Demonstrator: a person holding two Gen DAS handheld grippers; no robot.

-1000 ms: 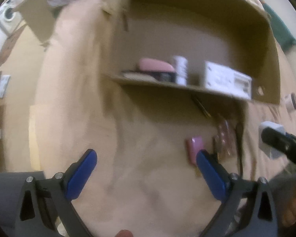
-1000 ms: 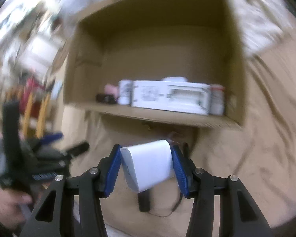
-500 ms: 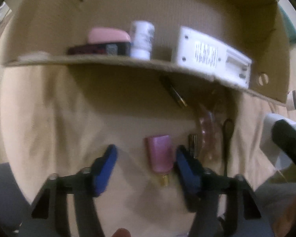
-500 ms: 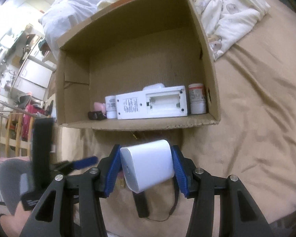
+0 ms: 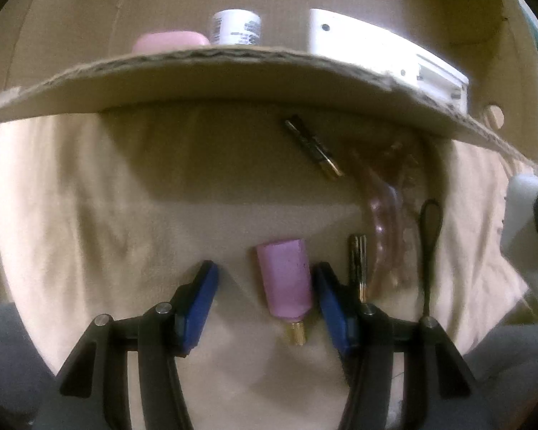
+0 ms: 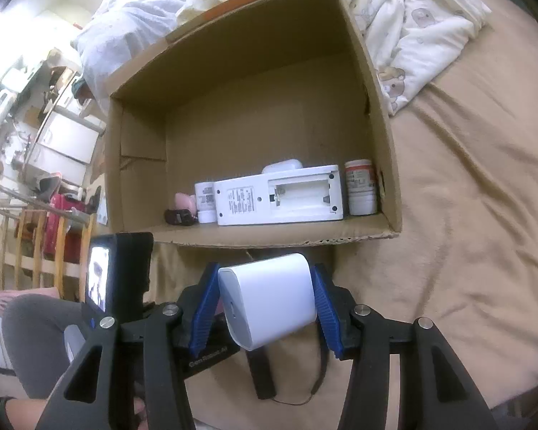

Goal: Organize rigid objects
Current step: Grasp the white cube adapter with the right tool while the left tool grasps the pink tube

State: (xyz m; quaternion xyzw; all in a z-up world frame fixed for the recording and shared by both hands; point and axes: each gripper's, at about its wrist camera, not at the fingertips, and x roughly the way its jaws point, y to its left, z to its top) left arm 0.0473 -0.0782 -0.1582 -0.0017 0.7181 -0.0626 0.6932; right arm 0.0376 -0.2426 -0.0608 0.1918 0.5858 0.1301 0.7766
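Note:
A pink bottle with a gold cap [image 5: 286, 279] lies on the tan bedsheet. My left gripper [image 5: 265, 297] is open and low around it, the bottle close to the right finger. My right gripper [image 6: 265, 299] is shut on a white box-shaped device [image 6: 269, 297], held just in front of the cardboard box [image 6: 373, 107]. Inside the box stand a white remote-like unit [image 6: 278, 199], two white jars [image 6: 360, 186], a pink item [image 6: 184, 200] and a dark item. The box's front wall [image 5: 233, 82] fills the top of the left wrist view.
On the sheet near the bottle lie a gold-black tube [image 5: 314, 147], a short metallic tube [image 5: 358, 268], a clear pinkish hair clip [image 5: 383, 215] and a black strap [image 5: 428, 243]. A crumpled quilt [image 6: 423, 25] lies behind the box. The person's leg [image 6: 32, 329] is at left.
My left gripper has come down and forward, narrowing until its fingers straddle the pink bottle. My right gripper has kept hold of the white device and held roughly steady before the box.

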